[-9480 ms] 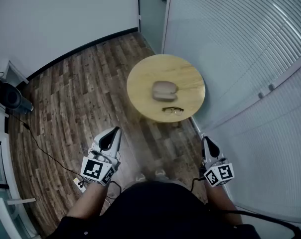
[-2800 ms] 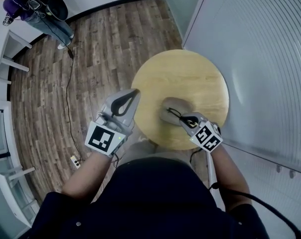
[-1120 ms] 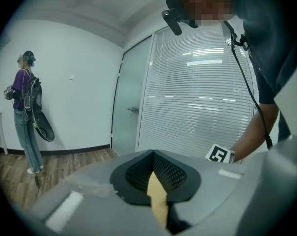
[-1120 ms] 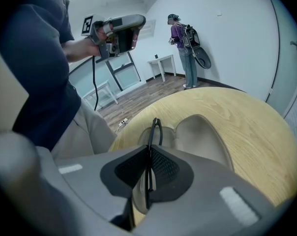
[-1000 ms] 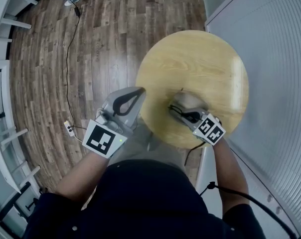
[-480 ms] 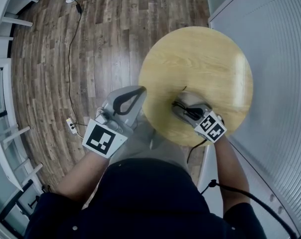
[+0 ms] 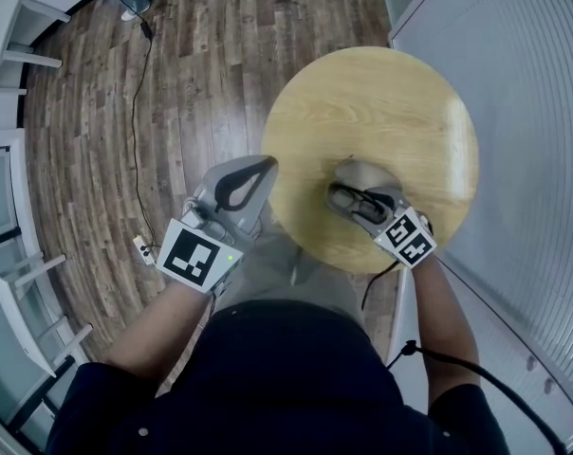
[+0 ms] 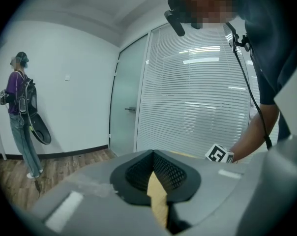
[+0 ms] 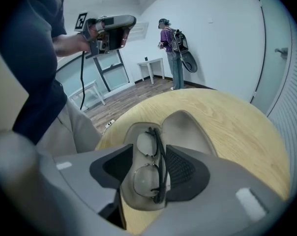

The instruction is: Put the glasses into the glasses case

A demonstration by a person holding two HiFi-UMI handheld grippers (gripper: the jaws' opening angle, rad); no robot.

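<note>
Surface point(image 7: 381, 93): pale wood grain, smooth, faint sheen. Floor point(image 7: 173, 83): darker wood planks, slightly glossy. Case point(image 9: 188, 127): grey, matt, soft-looking lining. Glasses point(image 9: 152, 164): thin dark frame, clear shiny lenses

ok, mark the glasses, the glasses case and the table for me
glasses point(image 9: 146, 183), right gripper view, on the nearer lens.
glasses case point(image 9: 186, 131), right gripper view, on the lining of the empty half.
table point(image 7: 381, 102), head view, on the bare wooden top.

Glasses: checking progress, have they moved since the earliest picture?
Yes. The glasses lay on the table beside the glasses case, on the person's side; now they lie inside it.
</note>
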